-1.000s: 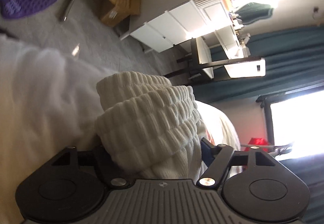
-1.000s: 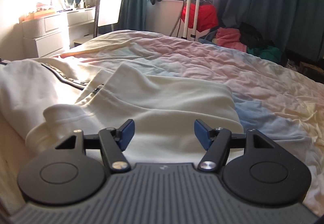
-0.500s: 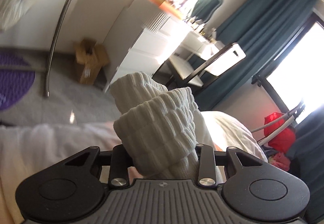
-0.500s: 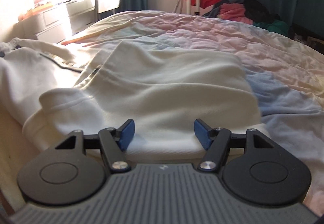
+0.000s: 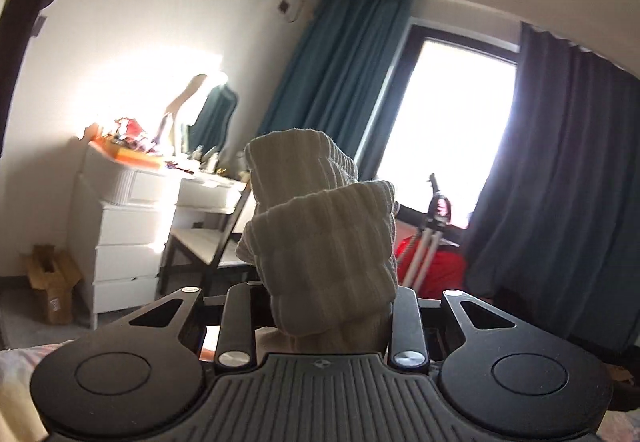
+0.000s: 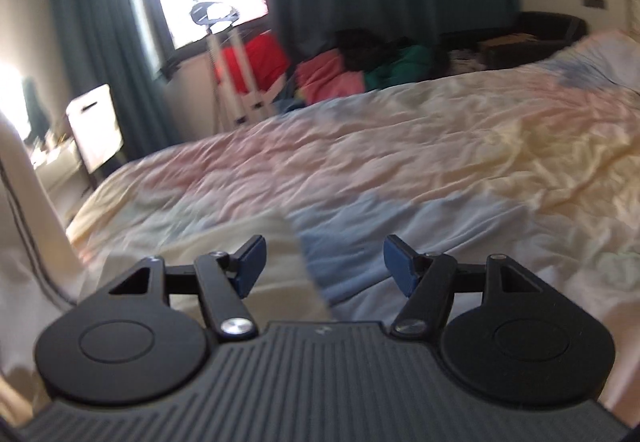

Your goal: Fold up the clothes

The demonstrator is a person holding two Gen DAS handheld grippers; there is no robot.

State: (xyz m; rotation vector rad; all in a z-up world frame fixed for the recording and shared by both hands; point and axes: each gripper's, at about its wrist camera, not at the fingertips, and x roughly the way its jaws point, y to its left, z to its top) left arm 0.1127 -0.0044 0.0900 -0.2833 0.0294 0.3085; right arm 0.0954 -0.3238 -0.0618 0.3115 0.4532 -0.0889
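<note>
The ribbed cream cuff [image 5: 324, 238] is pinched by the closing left gripper [image 5: 324, 316] and held up above the bed [image 6: 400, 170], bunched between the jaws. The right gripper [image 6: 324, 262] is spread and empty, low over the cream garment [image 6: 240, 262] on the quilt (its near edge blurred). The fold is best made with the sleeve drawn taut and laid flat across the body.

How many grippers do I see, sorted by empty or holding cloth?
Holding cloth: 1, the left gripper, closing on the cream ribbed cuff.
Empty: 1, the right gripper, fingers apart above the bedspread.
Total: 2.
</note>
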